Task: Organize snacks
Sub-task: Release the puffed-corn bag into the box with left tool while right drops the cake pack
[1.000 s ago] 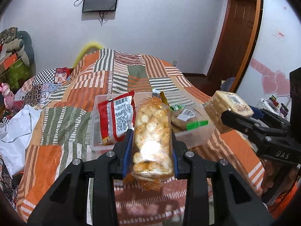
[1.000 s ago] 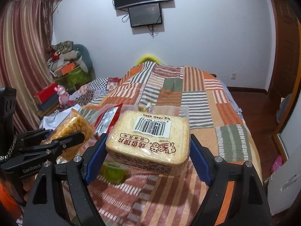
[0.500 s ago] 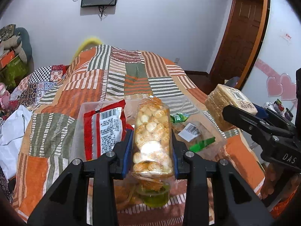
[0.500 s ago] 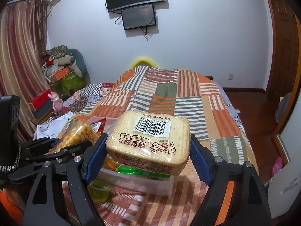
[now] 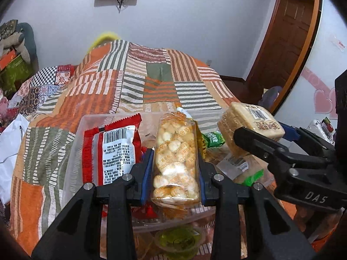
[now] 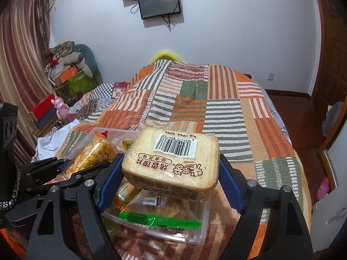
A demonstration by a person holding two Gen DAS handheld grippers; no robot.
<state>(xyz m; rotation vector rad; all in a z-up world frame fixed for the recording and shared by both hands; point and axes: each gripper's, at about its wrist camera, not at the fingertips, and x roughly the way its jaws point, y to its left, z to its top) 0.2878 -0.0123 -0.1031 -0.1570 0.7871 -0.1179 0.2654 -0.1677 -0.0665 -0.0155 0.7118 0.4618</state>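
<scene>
left fingers (image 5: 149, 169) clamp clear puffed-ball bag (image 5: 176, 162); right fingers (image 6: 229, 186) clamp barcoded toast pack (image 6: 173, 164)

A striped patchwork bed (image 6: 227, 112) carries a clear plastic bin (image 6: 201, 227) and a green jelly cup (image 5: 180, 238)

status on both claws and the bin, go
Left claw shut on puff bag. Right claw shut on bread pack. Both over bin; nothing blocking.

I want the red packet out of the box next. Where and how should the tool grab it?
Grip the red packet by its top sealed edge, coming from above. It stands nearly upright in the clear box with that flat crimped edge sticking up free, while its lower part is hidden among other snacks.
</scene>
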